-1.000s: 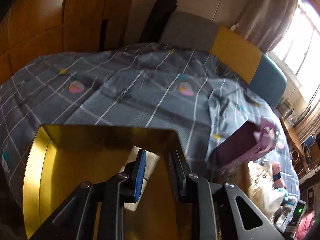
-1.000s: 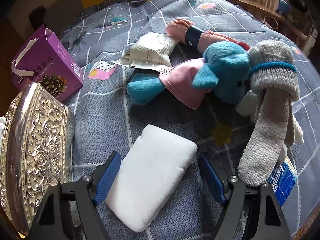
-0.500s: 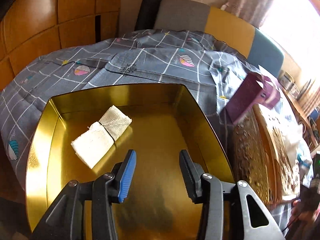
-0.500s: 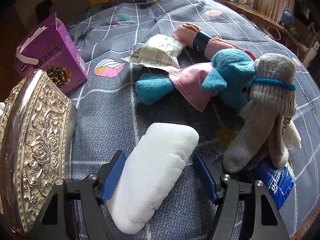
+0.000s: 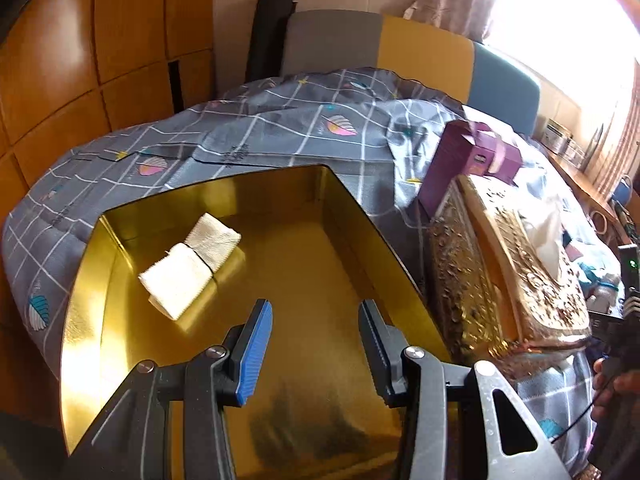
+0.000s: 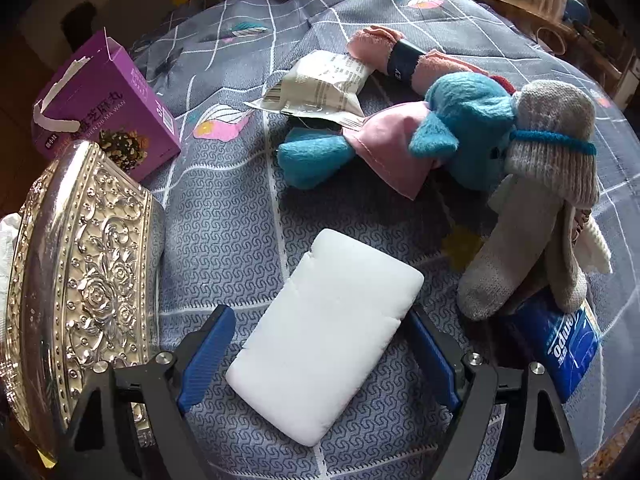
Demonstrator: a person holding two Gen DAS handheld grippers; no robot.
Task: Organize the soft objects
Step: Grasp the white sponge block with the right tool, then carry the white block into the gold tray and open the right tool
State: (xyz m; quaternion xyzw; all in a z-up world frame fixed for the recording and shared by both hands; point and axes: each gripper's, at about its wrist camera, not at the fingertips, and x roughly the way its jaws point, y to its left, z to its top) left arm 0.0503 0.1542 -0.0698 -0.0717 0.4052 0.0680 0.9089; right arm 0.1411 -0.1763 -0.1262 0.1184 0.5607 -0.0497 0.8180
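My left gripper [image 5: 316, 320] is open and empty over the gold tin [image 5: 80, 292], which holds a folded white cloth [image 5: 190, 262] at its back left. My right gripper [image 6: 320, 334] is open, its jaws on either side of a white sponge block [image 6: 326, 332] lying on the grey bedspread; the pads do not touch it. Beyond lie a blue plush toy [image 6: 460, 128] with a pink cloth, a grey knit sock [image 6: 536, 200], a rolled pink towel [image 6: 376, 46] and a white packet [image 6: 324, 84].
The embossed metal tin lid [image 6: 80, 264] stands at the left, also in the left wrist view [image 5: 508, 264]. A purple box [image 6: 104, 108] lies behind it. A blue tissue pack [image 6: 564, 348] sits under the sock. Headboard and wooden wall lie beyond the bed.
My left gripper has let go of the white cloth, opened and drawn back from the tin. My right gripper briefly tilted the sponge and now it lies flat between wider jaws.
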